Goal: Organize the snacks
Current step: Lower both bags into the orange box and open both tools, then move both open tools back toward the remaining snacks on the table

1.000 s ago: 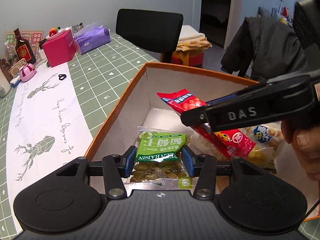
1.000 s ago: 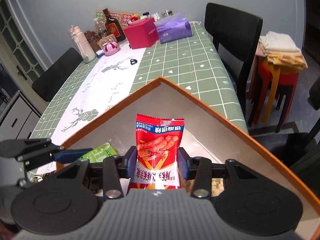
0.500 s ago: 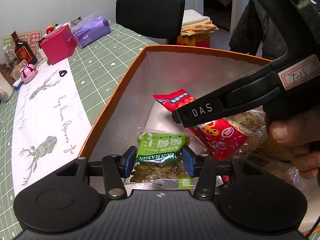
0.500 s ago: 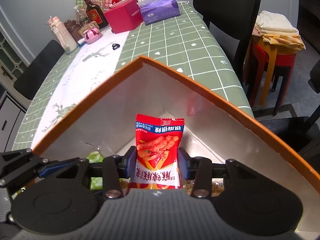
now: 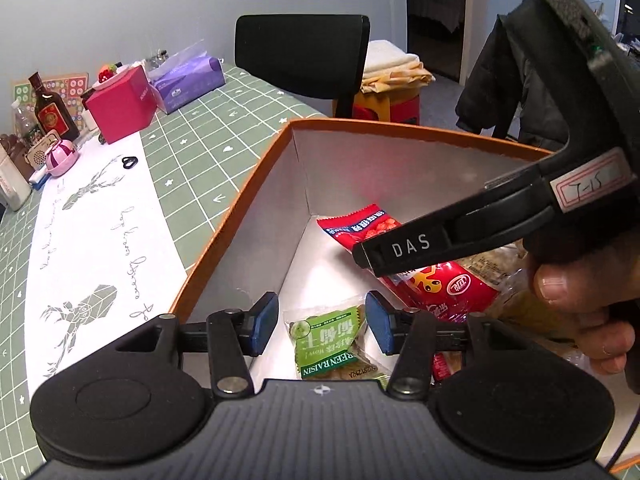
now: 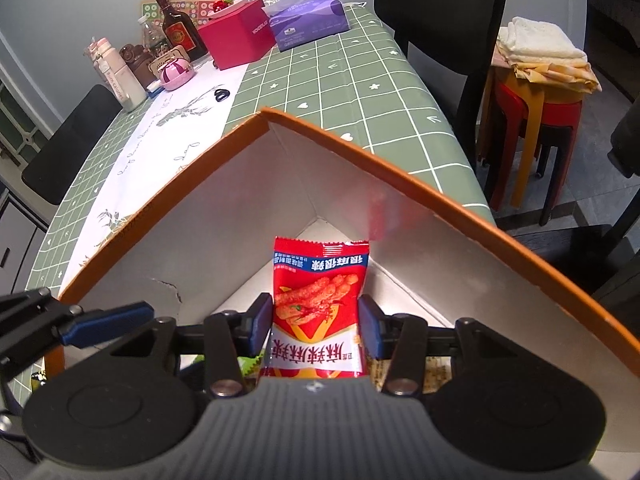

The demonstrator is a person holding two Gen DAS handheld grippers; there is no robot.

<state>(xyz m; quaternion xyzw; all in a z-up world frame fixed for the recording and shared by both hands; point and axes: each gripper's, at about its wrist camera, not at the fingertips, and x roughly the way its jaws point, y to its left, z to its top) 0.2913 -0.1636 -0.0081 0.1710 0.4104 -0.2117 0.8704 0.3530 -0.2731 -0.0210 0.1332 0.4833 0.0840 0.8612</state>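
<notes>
Inside the orange-rimmed box (image 6: 400, 184), the right tongs (image 6: 318, 320) grip a glossy red snack packet (image 6: 320, 304), while the left tongs (image 5: 322, 320) hang spread above a green raisin packet (image 5: 326, 340)

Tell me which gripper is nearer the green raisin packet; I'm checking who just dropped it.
Left. The left gripper hangs open directly over the green raisin packet lying in the orange box. The right gripper is off to the side, shut on the red snack bag.
</notes>
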